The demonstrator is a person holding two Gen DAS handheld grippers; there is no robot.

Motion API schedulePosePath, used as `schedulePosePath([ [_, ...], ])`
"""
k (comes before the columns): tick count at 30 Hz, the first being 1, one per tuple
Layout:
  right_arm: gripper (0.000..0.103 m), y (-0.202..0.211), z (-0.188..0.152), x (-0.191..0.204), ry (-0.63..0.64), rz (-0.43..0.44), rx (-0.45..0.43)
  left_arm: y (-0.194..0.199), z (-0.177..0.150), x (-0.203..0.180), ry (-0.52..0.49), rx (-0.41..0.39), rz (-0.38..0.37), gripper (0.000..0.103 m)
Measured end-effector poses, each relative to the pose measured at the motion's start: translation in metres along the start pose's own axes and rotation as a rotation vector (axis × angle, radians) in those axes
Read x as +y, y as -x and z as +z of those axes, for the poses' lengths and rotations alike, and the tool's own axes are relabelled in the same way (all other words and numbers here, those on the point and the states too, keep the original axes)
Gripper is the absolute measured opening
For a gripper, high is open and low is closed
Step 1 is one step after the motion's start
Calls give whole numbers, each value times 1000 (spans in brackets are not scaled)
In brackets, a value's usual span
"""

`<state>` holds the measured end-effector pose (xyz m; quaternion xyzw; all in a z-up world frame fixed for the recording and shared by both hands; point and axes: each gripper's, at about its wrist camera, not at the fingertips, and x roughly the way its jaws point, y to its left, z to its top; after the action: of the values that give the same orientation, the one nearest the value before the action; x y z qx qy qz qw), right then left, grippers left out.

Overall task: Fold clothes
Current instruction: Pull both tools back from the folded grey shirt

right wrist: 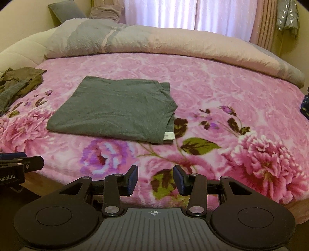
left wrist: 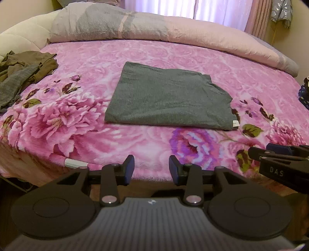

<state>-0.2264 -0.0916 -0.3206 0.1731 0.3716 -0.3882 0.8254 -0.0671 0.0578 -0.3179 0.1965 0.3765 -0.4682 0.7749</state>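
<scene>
Folded grey shirt (left wrist: 170, 96) sitting flat on the bed, straight ahead of the left tongs (left wrist: 151, 167) and well out of reach of them; ahead and off to the left of the right tongs (right wrist: 155, 179). Heathered charcoal knit, squared up into a neat rectangle, several layers stacked, edges mostly lined up. Near-right corner a bit messier, layers peeking out in steps, with a small white label (right wrist: 169, 135) poking out there. A few soft creases across the top, otherwise smooth. Nothing touching it. Resting on a fuzzy pink floral blanket (left wrist: 81, 123) with big pink and purple blooms and green leaves. Both sets of tongs hanging just off the near edge of the bed, jaws spread fairly wide, blue pads facing each other, gripping nothing at all. Right tongs visible at the right edge of the left view, left tongs at the left edge of the right view, so side by side and apart. Far off to the left of both, a crumpled pile of clothes (left wrist: 21, 73), olive and grey mixed, not folded. Beyond the shirt, a rolled-up duvet (right wrist: 154, 42) in grey and pale pink running across the back of the bed, curtains (right wrist: 189, 13) behind that.
</scene>
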Motion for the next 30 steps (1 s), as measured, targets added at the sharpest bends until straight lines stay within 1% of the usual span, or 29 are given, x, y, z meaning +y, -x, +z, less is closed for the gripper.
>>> schedulePosePath([
  [6,44,6,0,5,15,12,-11,6,0,-4,-12,-13,-6,36],
  [23,44,19,1,6,25,20,-41,23,-5,1,-14,-40,-9,36],
  [30,44,22,1,6,28,21,-48,22,-6,3,-9,-33,-11,37],
])
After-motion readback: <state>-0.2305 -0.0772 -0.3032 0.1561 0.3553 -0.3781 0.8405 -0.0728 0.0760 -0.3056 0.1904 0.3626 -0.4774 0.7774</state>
